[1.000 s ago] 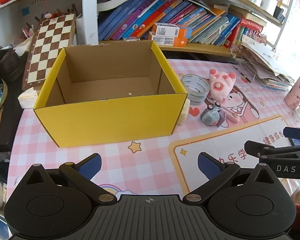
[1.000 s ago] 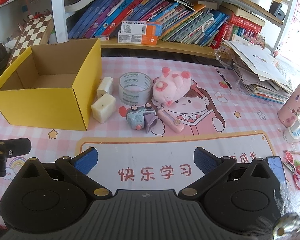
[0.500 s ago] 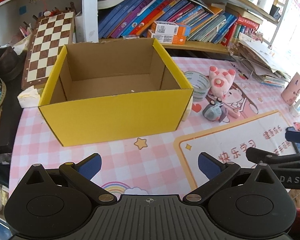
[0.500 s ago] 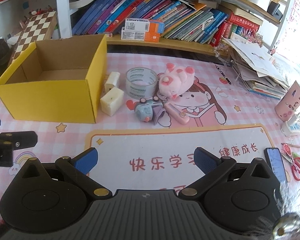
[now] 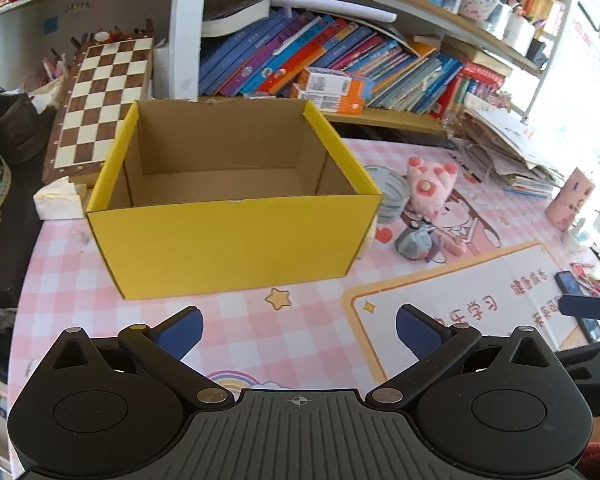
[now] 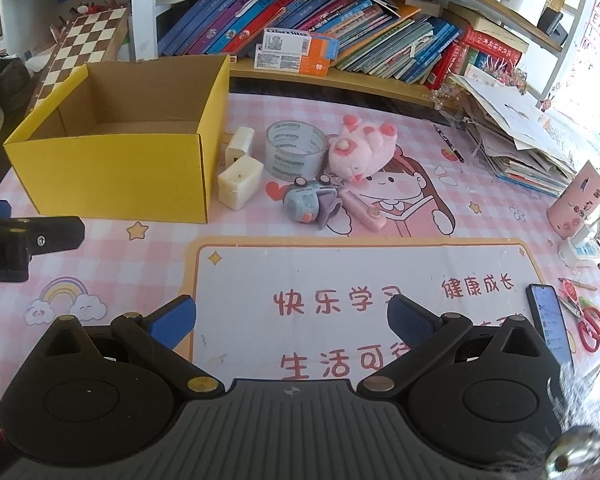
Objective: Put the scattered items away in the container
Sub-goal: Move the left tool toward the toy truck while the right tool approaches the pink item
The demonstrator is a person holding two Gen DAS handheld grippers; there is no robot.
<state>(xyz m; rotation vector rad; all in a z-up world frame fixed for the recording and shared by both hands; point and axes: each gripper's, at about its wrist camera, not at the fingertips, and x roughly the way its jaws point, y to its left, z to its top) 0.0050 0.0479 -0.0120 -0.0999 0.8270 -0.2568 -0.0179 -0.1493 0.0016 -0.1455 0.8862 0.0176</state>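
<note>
Nothing held yet: left gripper [image 5: 298,330] and right gripper [image 6: 291,316] both hover with jaws released, blue pads wide apart, over the pink checked surface [image 6: 480,216]. Yellow box [image 6: 112,168] sits upper left of the right wrist frame, open and apparently empty. Scattered items cluster just right of it, centre frame: two cream blocks [image 6: 240,178] close against the box wall, tape roll [image 6: 296,150] behind, pink plush [image 6: 360,146] right of that, grey-blue toy [image 6: 308,202] and pink comb-like case [image 6: 362,210] nearest the jaws. All lie well ahead of both grippers, none between the pads. Likely risks: the items are packed tight, so closing on one may nudge a neighbour; the blocks leave little room for a pad on the box side; a bump could shift the light cardboard box.
</note>
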